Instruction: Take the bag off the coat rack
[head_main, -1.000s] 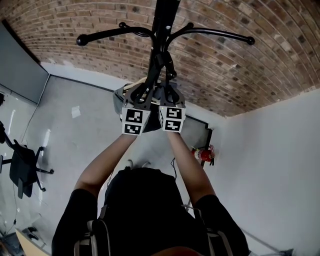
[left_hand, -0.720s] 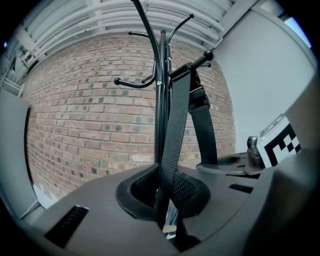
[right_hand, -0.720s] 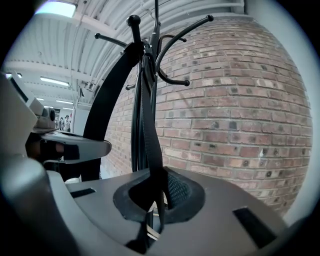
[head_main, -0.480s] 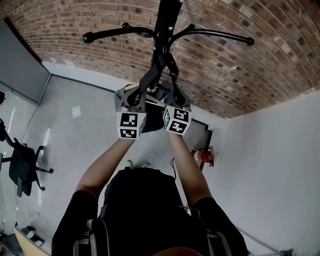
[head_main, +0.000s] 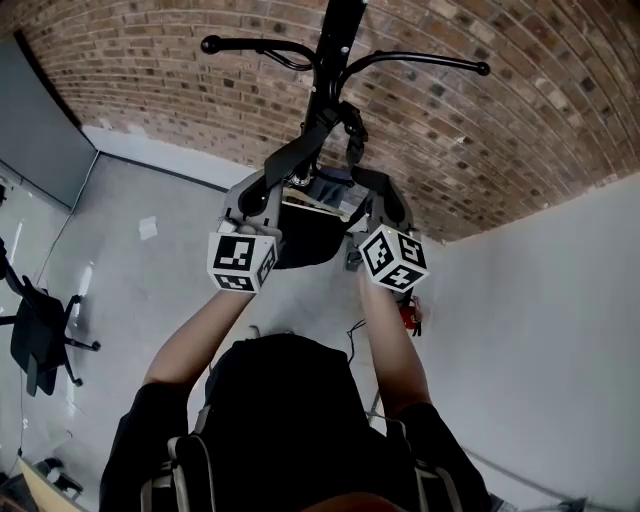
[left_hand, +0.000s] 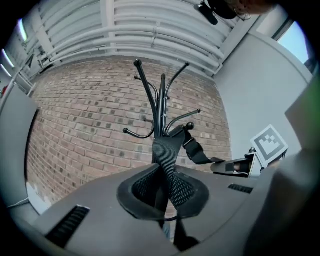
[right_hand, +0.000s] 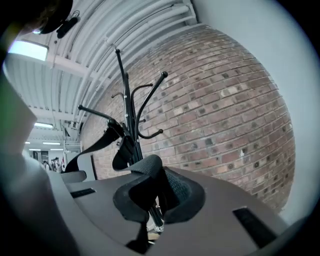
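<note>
While both arms reach up in the head view, the left gripper (head_main: 262, 190) and right gripper (head_main: 383, 195) sit either side of the dark bag (head_main: 308, 238). The bag hangs btwn them, just below the coat rack (head_main: 335, 45). Its black strap (head_main: 312, 145) runs up along the pole toward the hooks. A brick wall (head_main: 480, 130) is behind, grey floor (head_main: 150, 270) below, and an office chair (head_main: 35, 345) at far left. In the left gripper view, the left gripper (left_hand: 162, 195) has its jaws pressed together on the strap (left_hand: 162, 152). The webbing rises from the pads up to the coat rack (left_hand: 161, 100). Another run of strap w/ a buckle (left_hand: 192, 147) leads off right toward the right gripper (left_hand: 240, 166), whose marker cube (left_hand: 269, 144) shows at the edge. White ceiling pipes (left_hand: 150, 30) sit above the brick. In the right gripper view, the right gripper (right_hand: 155, 197) is likewise closed, pinching a fold of the strap (right_hand: 145, 167) btwn its pads. The coat rack (right_hand: 125, 100) stands right behind, and a loop of the strap hangs off a lower hook to the left.
</note>
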